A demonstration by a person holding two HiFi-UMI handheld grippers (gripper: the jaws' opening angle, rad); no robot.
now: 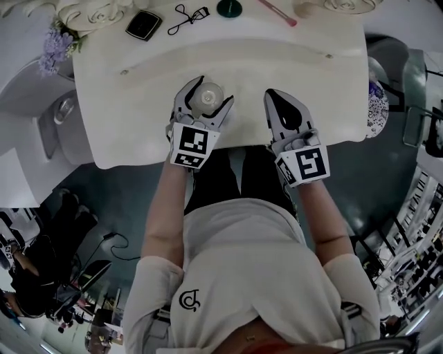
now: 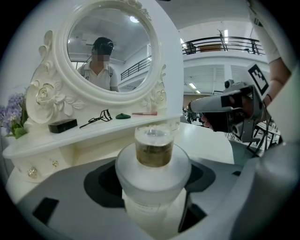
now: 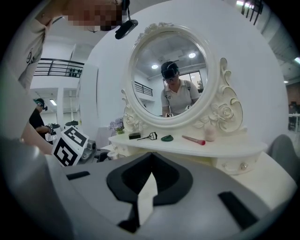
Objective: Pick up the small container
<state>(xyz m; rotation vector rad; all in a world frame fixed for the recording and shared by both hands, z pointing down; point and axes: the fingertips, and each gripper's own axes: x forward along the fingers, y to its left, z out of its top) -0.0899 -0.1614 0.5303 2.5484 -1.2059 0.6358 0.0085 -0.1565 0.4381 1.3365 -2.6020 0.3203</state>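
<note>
The small container (image 1: 208,94) is a frosted jar with a clear cap over amber contents, standing near the front edge of the white vanity table (image 1: 318,76). My left gripper (image 1: 210,92) has a jaw on each side of it and the pads press its frosted body. In the left gripper view the small container (image 2: 153,159) fills the space between the jaws. My right gripper (image 1: 273,95) rests on the table just to the right, shut with nothing in it. In the right gripper view the right gripper (image 3: 150,157) has its tips meeting.
At the back of the table lie a black compact (image 1: 143,25), an eyelash curler (image 1: 187,17), a green dish (image 1: 229,8) and a pink brush (image 1: 278,12). Purple flowers (image 1: 54,48) stand at the left corner. An ornate round mirror (image 3: 169,79) rises behind.
</note>
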